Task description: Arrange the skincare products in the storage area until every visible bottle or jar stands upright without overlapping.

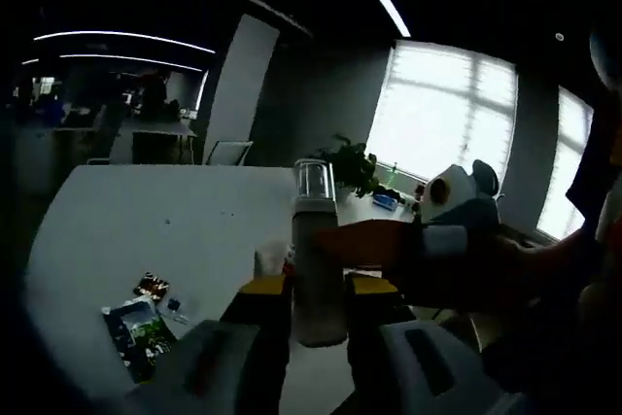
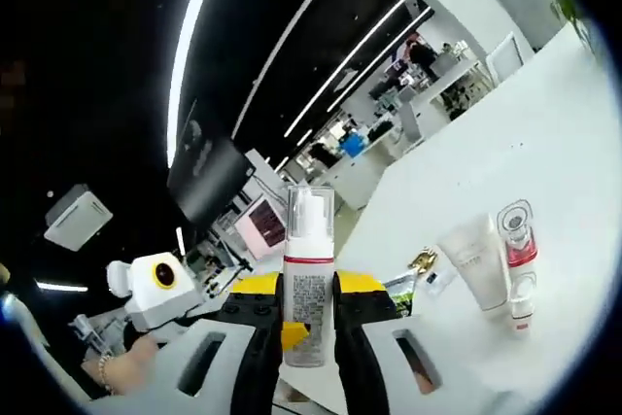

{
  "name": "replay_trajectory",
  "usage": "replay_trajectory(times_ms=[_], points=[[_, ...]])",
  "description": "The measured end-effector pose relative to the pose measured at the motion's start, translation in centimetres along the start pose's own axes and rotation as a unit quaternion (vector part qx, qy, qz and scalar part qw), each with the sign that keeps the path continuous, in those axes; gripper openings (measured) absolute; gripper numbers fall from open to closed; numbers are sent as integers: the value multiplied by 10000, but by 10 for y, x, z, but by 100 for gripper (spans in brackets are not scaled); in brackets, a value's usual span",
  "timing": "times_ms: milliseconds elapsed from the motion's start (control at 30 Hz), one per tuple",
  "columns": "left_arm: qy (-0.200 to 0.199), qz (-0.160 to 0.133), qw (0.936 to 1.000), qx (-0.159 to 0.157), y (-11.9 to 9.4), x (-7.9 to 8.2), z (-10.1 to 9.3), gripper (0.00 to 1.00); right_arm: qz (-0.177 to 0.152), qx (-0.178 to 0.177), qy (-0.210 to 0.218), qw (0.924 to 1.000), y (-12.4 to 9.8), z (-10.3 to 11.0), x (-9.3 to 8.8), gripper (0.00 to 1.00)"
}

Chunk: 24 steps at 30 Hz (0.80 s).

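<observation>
A foam pump bottle [image 1: 318, 240] with a clear cap stands upright between my left gripper's [image 1: 318, 287] yellow-tipped jaws, which press on its sides. In the right gripper view a bottle [image 2: 309, 269] of the same kind, with a red band under the cap, is clamped by my right gripper [image 2: 309, 284]. The right gripper's body [image 1: 457, 240] reaches in from the right toward the bottle. The left gripper's body [image 2: 146, 308] shows at the left. On the white table [image 2: 554, 143] lie a white tube [image 2: 474, 259] and a red-banded bottle [image 2: 515, 259].
Small sachets [image 1: 144, 328] and a tiny packet [image 1: 151, 286] lie on the table [image 1: 146, 211] left of the jaws. More sachets [image 2: 420, 264] lie beside the tube. A potted plant [image 1: 352, 164] stands at the far edge by the windows. Office desks fill the background.
</observation>
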<state>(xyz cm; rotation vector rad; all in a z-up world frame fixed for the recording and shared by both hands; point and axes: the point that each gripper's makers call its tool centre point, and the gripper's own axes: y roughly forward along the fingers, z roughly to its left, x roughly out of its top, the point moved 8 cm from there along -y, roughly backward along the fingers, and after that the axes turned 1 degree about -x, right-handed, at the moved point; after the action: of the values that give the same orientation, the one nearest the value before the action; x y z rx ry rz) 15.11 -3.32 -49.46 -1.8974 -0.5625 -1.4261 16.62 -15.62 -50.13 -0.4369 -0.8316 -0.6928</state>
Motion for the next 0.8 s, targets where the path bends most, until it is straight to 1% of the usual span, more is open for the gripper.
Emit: replay_trajectory(times_ms=[67, 100, 133, 167, 200, 233, 267, 300, 333, 433, 533, 600, 633, 667, 700, 767, 800], points=[[177, 108, 9997, 106, 2, 1, -8, 21, 16, -137, -238, 9996, 1, 1, -1, 19], [242, 96, 9995, 162, 3, 2, -10, 21, 37, -118, -212, 9997, 1, 2, -2, 19], [257, 99, 9993, 233, 4, 3, -12, 22, 29, -138, -288, 9995, 0, 10, -3, 19], [269, 128, 9993, 218, 6, 2, -15, 22, 15, -150, -343, 9993, -1, 12, -3, 19], [401, 186, 9982, 413, 6, 1, -12, 22, -59, -189, -490, 9986, -1, 16, -3, 19], [444, 124, 9979, 460, 7, 2, -15, 22, -73, -232, -573, 9981, -1, 18, -3, 19], [459, 130, 9977, 484, 7, 1, -16, 22, -84, -234, -661, 9975, -1, 21, -3, 19], [470, 129, 9973, 548, 7, 1, -16, 20, -116, -329, -833, 9959, -1, 19, -2, 19], [513, 107, 9968, 607, 5, 1, -12, 20, -68, -289, -792, 9964, -2, 21, -2, 19], [276, 91, 9988, 390, 0, 2, -11, 19, 21, -209, -888, 9958, -4, 22, -1, 19], [173, 76, 9997, 151, -4, 3, -12, 18, 72, -16, -887, 9960, -6, 24, -1, 20], [-45, 5, 9999, -102, -7, 5, -15, 18, 78, 163, -913, 9957, -7, 26, 1, 21], [-258, -42, 9992, -313, -9, 5, -13, 18, 92, 258, -883, 9957, -7, 26, 2, 21], [-458, -127, 9977, -483, -11, 6, -12, 18, 78, 473, -724, 9962, -7, 28, 4, 22], [-622, -187, 9953, -721, -12, 7, -11, 18, 110, 622, -676, 9957, -7, 30, 5, 22], [-1075, -302, 9859, -1249, -18, 8, -5, 18, 203, 1043, -769, 9914, -8, 32, 11, 23], [-1213, -375, 9802, -1517, -21, 10, -5, 18, 249, 1383, -759, 9872, -9, 36, 14, 24]])
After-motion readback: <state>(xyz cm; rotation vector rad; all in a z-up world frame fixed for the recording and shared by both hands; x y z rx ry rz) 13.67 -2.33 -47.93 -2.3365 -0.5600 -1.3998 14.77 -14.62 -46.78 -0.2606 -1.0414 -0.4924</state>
